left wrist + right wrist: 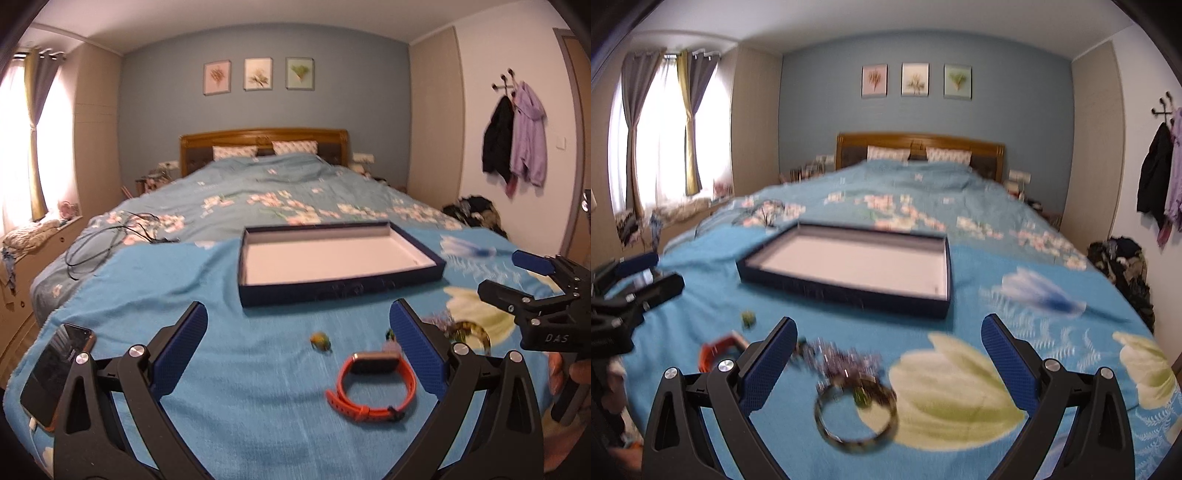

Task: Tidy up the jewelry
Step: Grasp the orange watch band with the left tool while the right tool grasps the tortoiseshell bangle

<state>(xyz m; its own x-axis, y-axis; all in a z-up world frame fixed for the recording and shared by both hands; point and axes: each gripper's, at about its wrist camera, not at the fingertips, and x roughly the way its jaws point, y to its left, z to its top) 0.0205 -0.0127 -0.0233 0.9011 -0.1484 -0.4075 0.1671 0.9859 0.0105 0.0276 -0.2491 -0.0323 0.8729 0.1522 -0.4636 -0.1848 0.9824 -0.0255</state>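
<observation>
Both wrist views low over the bed's foot, facing the headboard (264, 142), sharing the shallow box (849, 273)

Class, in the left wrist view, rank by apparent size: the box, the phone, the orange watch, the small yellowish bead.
1. box
2. phone and orange watch: look alike, unranked
3. small yellowish bead

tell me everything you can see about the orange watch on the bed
The orange watch is a wristwatch with a rubbery-looking orange strap and a rectangular dark face in a pale metallic case. The strap is buckled into a closed loop, with a dark clasp at the near side. It lies flat on the blue floral blanket, face end toward the empty box, between the open fingers of the left gripper, touching neither. In the right wrist view it is partly hidden behind a finger.
</observation>
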